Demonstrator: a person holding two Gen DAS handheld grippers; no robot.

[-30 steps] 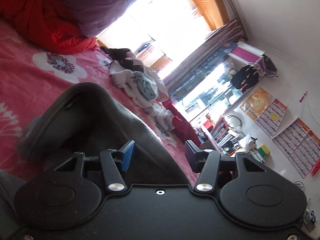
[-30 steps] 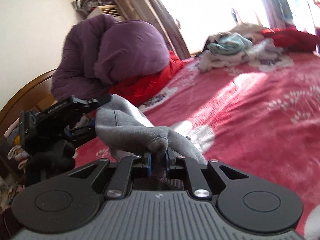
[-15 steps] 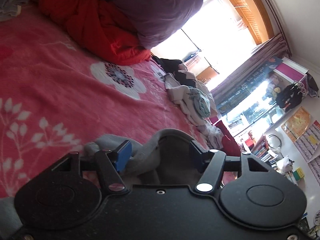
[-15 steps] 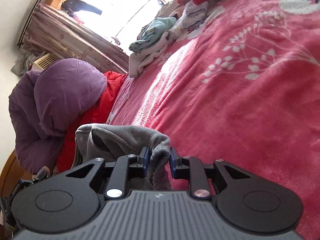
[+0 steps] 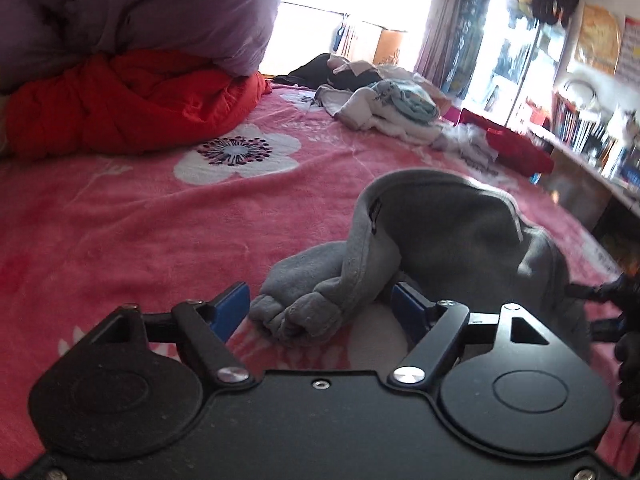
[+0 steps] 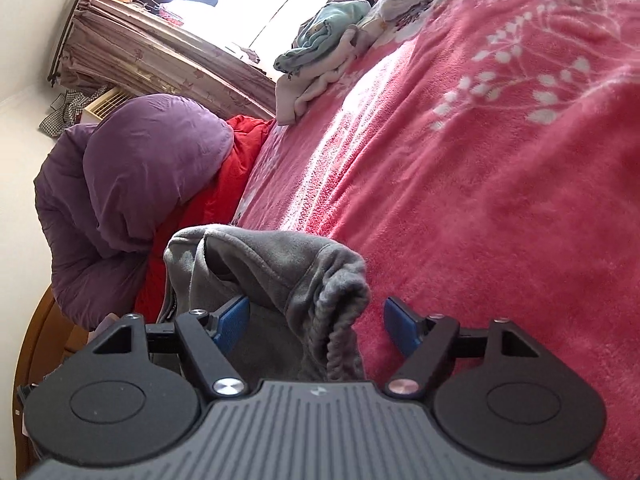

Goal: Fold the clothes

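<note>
A grey fleece garment lies bunched on the pink flowered bedspread. One rolled end of it rests between the blue pads of my left gripper, which is open and not pinching it. In the right wrist view the same grey garment humps up in front of my right gripper, which is also open; a ribbed cuff hangs loose between its spread fingers. At the far right edge of the left wrist view, part of the right gripper shows beside the garment.
A purple duvet sits on a red quilt at the head of the bed. A pile of pale clothes lies by the window. Shelves with books stand beyond the bed's right edge. A wooden headboard is at left.
My right gripper has opened and let go of the grey garment. The garment has come down onto the bedspread, and the left gripper has swung level, still open.
</note>
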